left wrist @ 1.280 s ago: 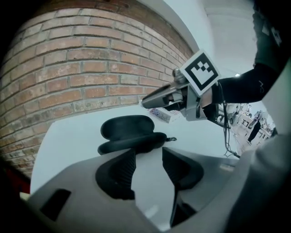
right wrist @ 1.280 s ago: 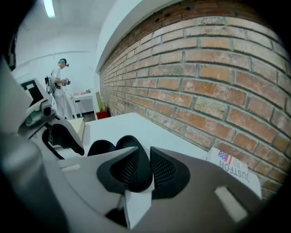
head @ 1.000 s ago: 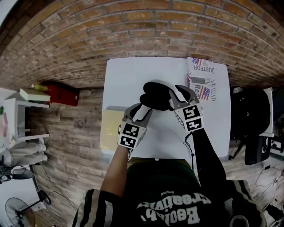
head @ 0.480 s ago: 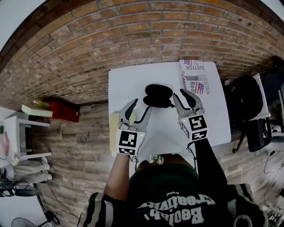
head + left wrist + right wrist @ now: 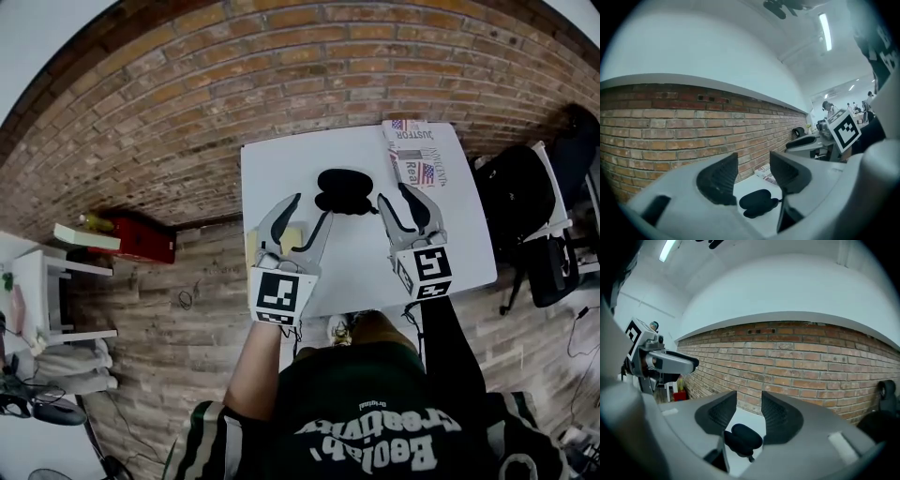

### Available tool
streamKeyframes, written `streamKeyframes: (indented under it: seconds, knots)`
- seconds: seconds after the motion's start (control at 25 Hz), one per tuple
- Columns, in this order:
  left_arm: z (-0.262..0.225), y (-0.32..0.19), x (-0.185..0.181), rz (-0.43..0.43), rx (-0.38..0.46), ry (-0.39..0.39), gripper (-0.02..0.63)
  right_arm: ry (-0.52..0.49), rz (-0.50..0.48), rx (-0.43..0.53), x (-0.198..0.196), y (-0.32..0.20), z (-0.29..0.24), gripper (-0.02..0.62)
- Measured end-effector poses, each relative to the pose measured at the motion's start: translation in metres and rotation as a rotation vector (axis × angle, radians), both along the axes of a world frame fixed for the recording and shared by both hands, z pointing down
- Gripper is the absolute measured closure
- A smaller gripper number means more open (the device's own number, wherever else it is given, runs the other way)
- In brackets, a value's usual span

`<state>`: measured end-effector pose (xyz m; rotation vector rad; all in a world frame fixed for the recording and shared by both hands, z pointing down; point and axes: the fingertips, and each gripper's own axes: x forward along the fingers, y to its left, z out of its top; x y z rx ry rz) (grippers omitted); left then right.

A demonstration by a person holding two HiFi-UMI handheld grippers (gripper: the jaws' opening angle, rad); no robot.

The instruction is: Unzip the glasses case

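A black glasses case (image 5: 344, 189) lies on the white table (image 5: 281, 173), spread in two lobes toward the far side. It also shows low between the jaws in the left gripper view (image 5: 757, 203) and in the right gripper view (image 5: 743, 437). My left gripper (image 5: 307, 217) is raised above the table's near left part, its jaws opening with nothing between them. My right gripper (image 5: 413, 205) hangs to the right of the case, its jaws opening too and empty. Both grippers are lifted clear of the case and point about level at the brick wall.
A folded newspaper (image 5: 416, 153) lies at the table's far right corner. A yellowish pad (image 5: 291, 237) sits on the table under the left gripper. A black office chair (image 5: 525, 211) stands right of the table. White shelves and a red box (image 5: 141, 242) stand at the left.
Both grippers have let go of the case and risen off the table toward me. Their jaws have spread wider. The case stays lying on the table.
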<state>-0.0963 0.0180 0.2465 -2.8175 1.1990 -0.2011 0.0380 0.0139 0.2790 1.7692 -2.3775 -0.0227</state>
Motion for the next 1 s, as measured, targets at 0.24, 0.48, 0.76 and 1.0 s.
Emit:
streamKeyframes:
  seconds: [0.24,0.48,0.76,1.0]
  knots:
    - [-0.01,0.005,0.001,0.021,0.0,0.023,0.411,0.013,0.021,0.022,0.002,0.012,-0.014,0.403]
    - [-0.015,0.012,0.008,0.051,0.008,0.033,0.483,0.019,0.015,0.024,0.002,0.023,-0.018,0.437]
    - [-0.01,0.012,0.01,0.053,0.004,-0.005,0.607,0.046,-0.018,0.042,-0.004,0.031,-0.021,0.583]
    - [-0.013,0.009,0.003,0.023,0.022,-0.006,0.607,0.091,-0.041,0.03,-0.013,0.033,-0.018,0.583]
